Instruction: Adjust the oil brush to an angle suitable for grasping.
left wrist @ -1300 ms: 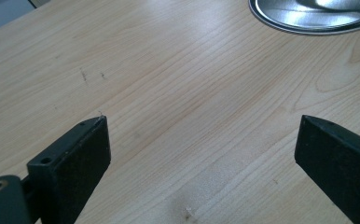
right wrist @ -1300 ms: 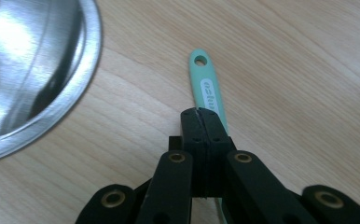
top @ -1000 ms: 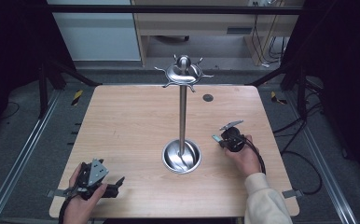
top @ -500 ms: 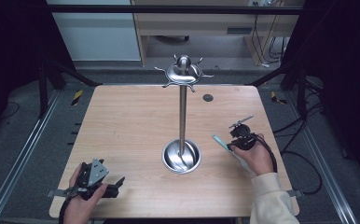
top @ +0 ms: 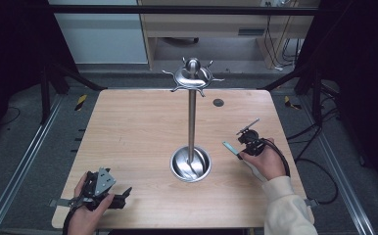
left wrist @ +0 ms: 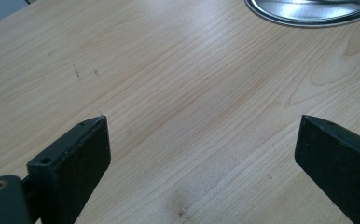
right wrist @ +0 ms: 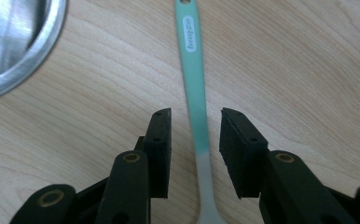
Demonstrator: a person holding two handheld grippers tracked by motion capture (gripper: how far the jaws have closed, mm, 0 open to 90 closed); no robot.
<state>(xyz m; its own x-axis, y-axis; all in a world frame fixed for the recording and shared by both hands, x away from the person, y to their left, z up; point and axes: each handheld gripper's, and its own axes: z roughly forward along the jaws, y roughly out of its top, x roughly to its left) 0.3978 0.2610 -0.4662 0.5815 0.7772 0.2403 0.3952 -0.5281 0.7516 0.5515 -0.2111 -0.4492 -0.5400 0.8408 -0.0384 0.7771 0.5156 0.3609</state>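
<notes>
A utensil with a teal handle point(right wrist: 194, 70) fading to white lies flat on the wooden table point(top: 128, 127), right of the metal stand's round base dish point(top: 191, 164). In the high view the teal handle point(top: 230, 148) pokes out from under my right gripper point(top: 242, 152). My right gripper point(right wrist: 196, 114) is open, lowered over the handle with one jaw on each side and a small gap to both. My left gripper point(top: 124, 197) rests at the front left of the table, and in its own view the left gripper point(left wrist: 201, 123) stands wide open over bare wood.
The stand's tall pole point(top: 192, 122) rises from the dish to a crown of hooks point(top: 193, 76). The dish rim point(left wrist: 308, 11) lies ahead of the left jaws, and the dish point(right wrist: 15, 42) sits left of the right ones. A small dark disc point(top: 218, 102) lies at the back.
My right gripper has shifted slightly to the right and nearer, settling astride the teal handle. The left gripper has not moved.
</notes>
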